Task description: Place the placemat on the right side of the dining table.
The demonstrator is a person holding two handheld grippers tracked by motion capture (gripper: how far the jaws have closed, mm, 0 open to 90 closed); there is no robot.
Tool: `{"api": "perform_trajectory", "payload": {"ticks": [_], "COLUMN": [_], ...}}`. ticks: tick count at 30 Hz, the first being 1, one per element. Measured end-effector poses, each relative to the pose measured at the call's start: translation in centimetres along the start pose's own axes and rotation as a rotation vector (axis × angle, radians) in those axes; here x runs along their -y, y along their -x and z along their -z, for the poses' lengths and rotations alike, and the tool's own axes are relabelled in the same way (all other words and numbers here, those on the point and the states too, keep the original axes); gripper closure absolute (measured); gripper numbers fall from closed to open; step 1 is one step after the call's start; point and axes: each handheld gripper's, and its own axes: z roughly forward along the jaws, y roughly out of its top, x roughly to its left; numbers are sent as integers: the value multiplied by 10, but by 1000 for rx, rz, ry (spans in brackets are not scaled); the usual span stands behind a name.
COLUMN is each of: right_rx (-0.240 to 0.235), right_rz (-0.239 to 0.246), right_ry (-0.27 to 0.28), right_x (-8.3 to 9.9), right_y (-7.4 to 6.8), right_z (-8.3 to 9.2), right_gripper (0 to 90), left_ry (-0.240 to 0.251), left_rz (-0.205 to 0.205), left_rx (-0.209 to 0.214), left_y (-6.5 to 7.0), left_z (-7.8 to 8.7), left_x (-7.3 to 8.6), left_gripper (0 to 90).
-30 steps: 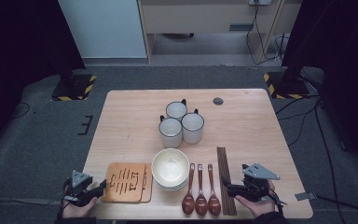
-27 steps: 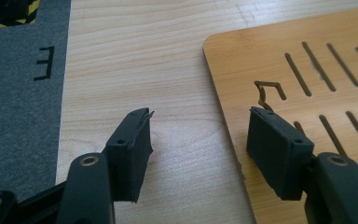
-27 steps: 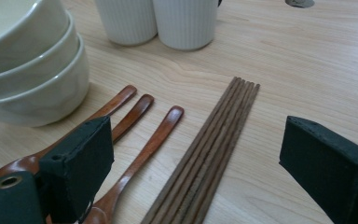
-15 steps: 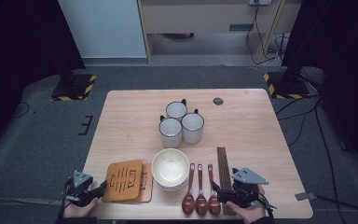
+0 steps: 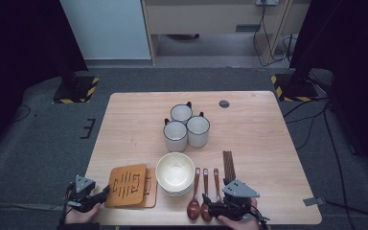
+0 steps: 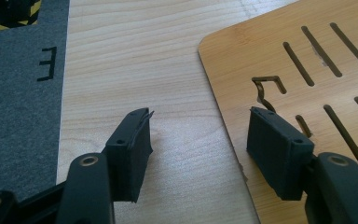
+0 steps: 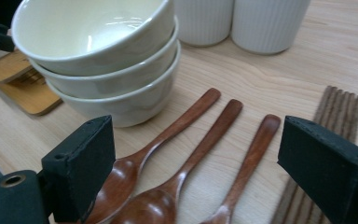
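Wooden spoons [image 7: 200, 154] between right gripper's [image 7: 196, 172] open jaws, left gripper's [image 6: 198, 149] jaws open astride bamboo mat [image 6: 307, 70] edge

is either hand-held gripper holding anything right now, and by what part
Nothing is held. The right hand-held gripper stands open over the three spoons; the left hand-held gripper is open at the edge of the board.

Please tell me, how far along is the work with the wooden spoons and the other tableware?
Nothing looks done: the stacked bowls, three wooden spoons, chopsticks, cups and bamboo mats lie grouped together. In hand: the right gripper hovers open over the spoons, gripping none. The left gripper waits open at the mat's edge. Picking up and laying out everything remains.
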Motion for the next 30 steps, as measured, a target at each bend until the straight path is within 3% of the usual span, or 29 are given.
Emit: {"api": "perform_trajectory", "payload": {"ticks": [14,23,30], "right_rx": [-20,-28,-44], "right_rz": [14,15,15], "right_ry": [-25,-12,-12], "right_x": [5,11,14], "right_y": [-24,-51,-61], "right_z": [-12,-19,-24], "right_gripper": [101,161,209], "left_ry": [2,3,3], "left_rz": [0,-1,-1], "left_rx": [1,0,0], "left_y": [0,0,0], "left_z": [0,0,0], "left_x": [0,0,0], "left_gripper": [389,389,389]}}
